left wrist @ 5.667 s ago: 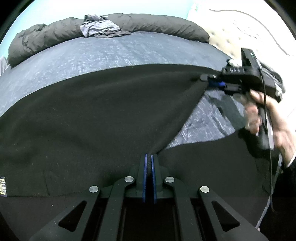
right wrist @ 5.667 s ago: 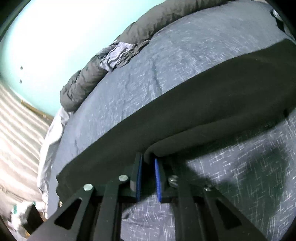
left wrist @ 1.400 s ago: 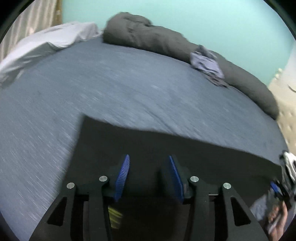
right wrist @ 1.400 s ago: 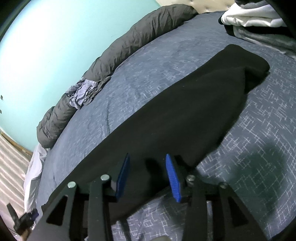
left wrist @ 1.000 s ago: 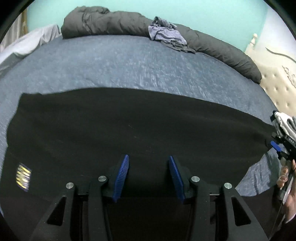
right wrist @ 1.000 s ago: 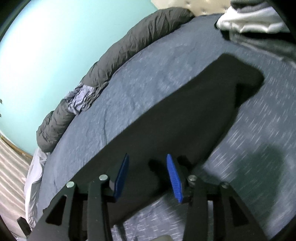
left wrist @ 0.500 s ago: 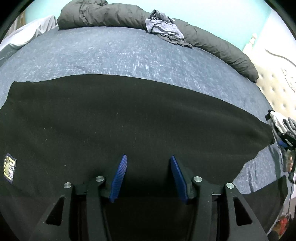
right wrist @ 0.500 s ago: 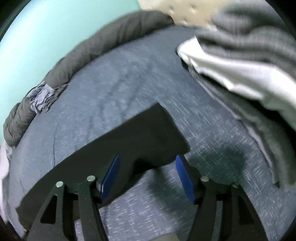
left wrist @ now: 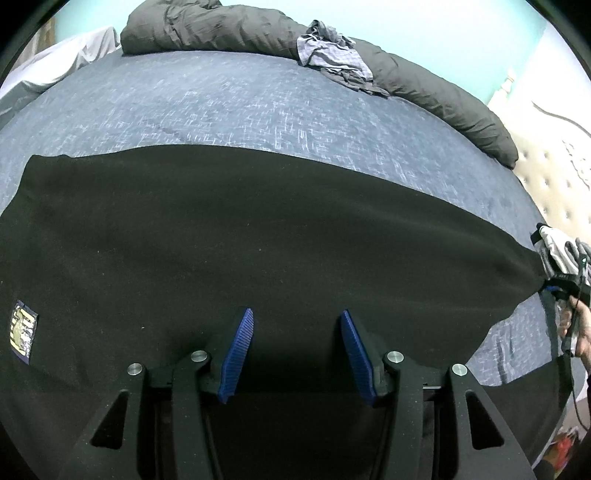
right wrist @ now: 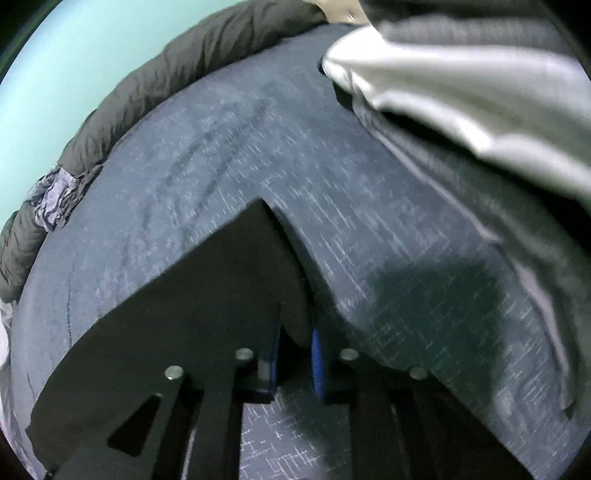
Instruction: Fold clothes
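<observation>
Two grippers are seen: the left gripper [left wrist: 297, 349] and the right gripper [right wrist: 295, 360]. One black garment [left wrist: 258, 240] is counted, one grey duvet roll [left wrist: 436, 92], one crumpled lilac cloth [left wrist: 332, 55], and perhaps two or three stacked clothes [right wrist: 461, 81] (blurred).

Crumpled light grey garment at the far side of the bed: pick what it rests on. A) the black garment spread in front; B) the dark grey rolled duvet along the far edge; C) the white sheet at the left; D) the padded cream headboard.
B: the crumpled light grey garment lies on top of the dark grey rolled duvet, well apart from the spread black garment.
</observation>
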